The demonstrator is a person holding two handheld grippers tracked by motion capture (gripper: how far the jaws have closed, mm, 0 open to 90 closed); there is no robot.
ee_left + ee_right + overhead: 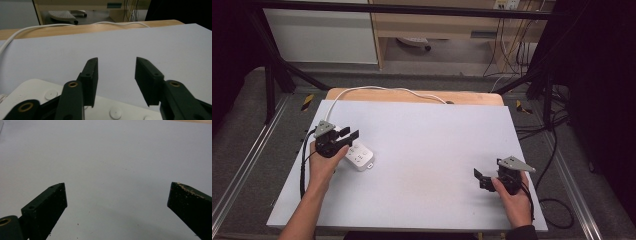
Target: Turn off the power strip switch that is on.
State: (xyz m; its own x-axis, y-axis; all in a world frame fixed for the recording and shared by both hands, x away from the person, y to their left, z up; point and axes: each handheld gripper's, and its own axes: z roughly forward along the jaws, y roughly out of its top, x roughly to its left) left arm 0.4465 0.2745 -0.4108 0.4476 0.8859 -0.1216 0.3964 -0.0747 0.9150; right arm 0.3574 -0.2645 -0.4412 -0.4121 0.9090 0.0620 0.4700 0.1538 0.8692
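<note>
White power strip (359, 156) lying at the left of the table (422, 150), no legible brand or lettering. Left hand-held gripper (352, 135) just above it, jaws parted, nothing between. Right hand-held gripper (478, 178) released wide over bare surface, well apart.

Pale grey board (427, 165) on wooden table (472, 97); black cables (517, 45) on floor beyond.

High view above the near edge, facing forward and down, both gripper views low, close over the same grey mat (427, 150), power strip (360, 156) shared at high view's left.
</note>
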